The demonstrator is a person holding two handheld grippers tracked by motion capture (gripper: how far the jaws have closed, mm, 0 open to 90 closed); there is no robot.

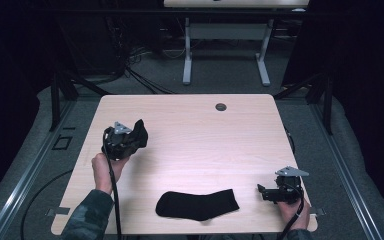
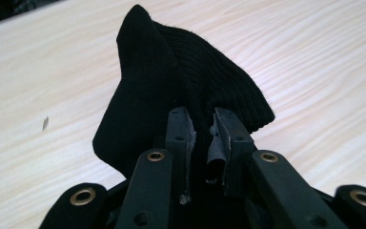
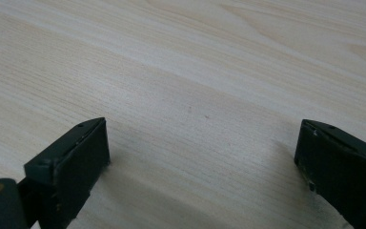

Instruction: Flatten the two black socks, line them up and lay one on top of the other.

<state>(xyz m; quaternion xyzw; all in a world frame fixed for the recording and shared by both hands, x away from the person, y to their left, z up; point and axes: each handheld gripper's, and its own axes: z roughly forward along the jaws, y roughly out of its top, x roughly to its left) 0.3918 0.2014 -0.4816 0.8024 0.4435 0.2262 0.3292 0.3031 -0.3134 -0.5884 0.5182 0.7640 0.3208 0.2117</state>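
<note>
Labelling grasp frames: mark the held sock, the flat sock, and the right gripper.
held sock [image 2: 181, 81], left gripper view, ribbed fabric above the jaws
flat sock [image 1: 197, 204], high view, middle of its body
right gripper [image 3: 202, 148], right gripper view, midway between its open jaws

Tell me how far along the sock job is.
Done: the left hand-held gripper has clamped one black sock and holds it above the table. In hand: that sock, bunched between the jaws. Left: the second sock lies flat near the front edge, untouched; the right hand-held gripper rests open over bare wood, probably next to act.
</note>
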